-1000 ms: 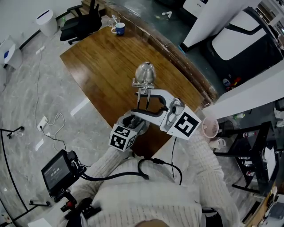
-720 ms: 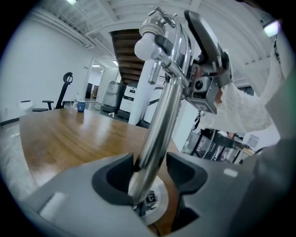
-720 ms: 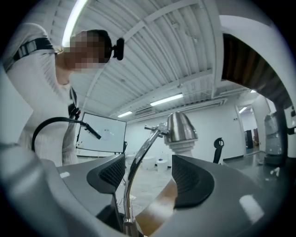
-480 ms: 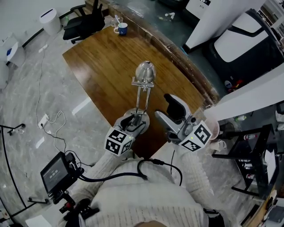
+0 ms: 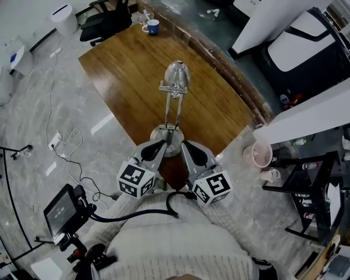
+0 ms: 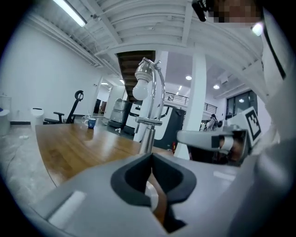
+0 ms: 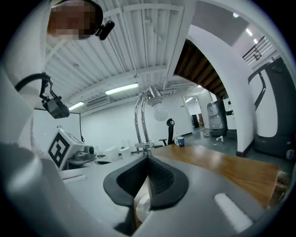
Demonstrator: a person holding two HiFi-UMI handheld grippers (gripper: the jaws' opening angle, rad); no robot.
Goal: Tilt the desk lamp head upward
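A chrome desk lamp stands on the wooden table (image 5: 131,71), with its round base (image 5: 167,134) near the front edge. Its twin rods rise to the bell-shaped head (image 5: 178,74). In the left gripper view the lamp head (image 6: 147,69) holds a bare white bulb (image 6: 141,90). The right gripper view shows the same bulb (image 7: 160,111) from the other side. My left gripper (image 5: 160,143) and right gripper (image 5: 185,145) sit side by side just in front of the base, apart from the lamp. Both are shut with nothing between their pads (image 6: 159,203) (image 7: 155,180).
A blue mug (image 5: 154,25) stands at the table's far corner, with a black chair (image 5: 106,19) and a white bin (image 5: 61,12) beyond. A pink cup (image 5: 258,156) is off the table's right side. A small monitor (image 5: 63,208) and cables (image 5: 65,150) lie on the floor at left.
Both grippers have drawn back from the lamp toward the person and closed their jaws. The right one, earlier around the lamp's rods, now sits low beside the left one.
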